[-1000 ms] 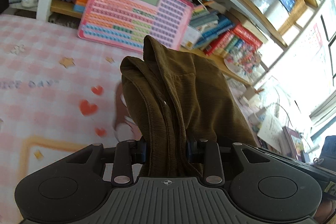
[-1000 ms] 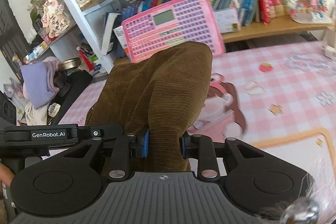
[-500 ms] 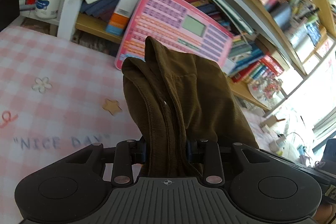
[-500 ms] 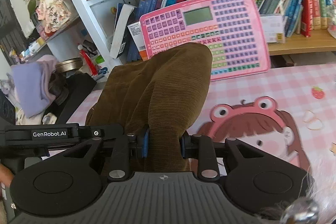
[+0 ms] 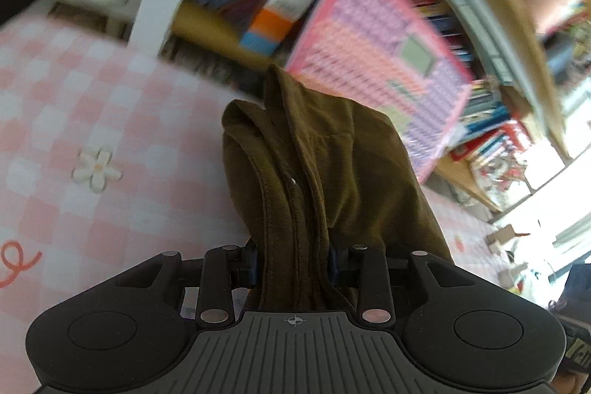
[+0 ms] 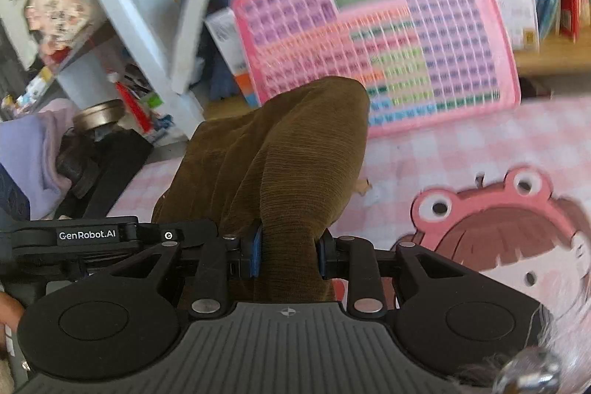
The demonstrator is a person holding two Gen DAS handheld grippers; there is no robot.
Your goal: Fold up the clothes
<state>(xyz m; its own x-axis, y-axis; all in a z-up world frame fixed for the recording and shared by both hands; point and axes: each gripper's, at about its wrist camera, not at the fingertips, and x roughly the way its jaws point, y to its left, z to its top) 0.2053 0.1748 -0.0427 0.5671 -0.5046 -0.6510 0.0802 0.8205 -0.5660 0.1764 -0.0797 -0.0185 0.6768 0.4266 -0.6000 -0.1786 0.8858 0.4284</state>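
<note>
A brown corduroy garment (image 5: 325,165) is bunched between the jaws of my left gripper (image 5: 293,264), which is shut on it; folds of cloth rise in front of the camera. My right gripper (image 6: 288,255) is shut on another part of the same brown garment (image 6: 291,154), which humps up over the jaws and hangs to the left. Both hold the cloth above the pink checked table mat (image 5: 74,120), also seen in the right wrist view (image 6: 461,150). The rest of the garment is hidden.
A pink toy keyboard tablet (image 6: 388,47) leans against the bookshelf (image 5: 461,6) at the back of the table. The left gripper's black body (image 6: 92,235) sits left of my right gripper. A lilac cloth (image 6: 33,150) and clutter lie at far left.
Both grippers have swung left and toward the shelf with the garment still gripped; the keyboard tablet and shelf loom closer, and the views are motion blurred.
</note>
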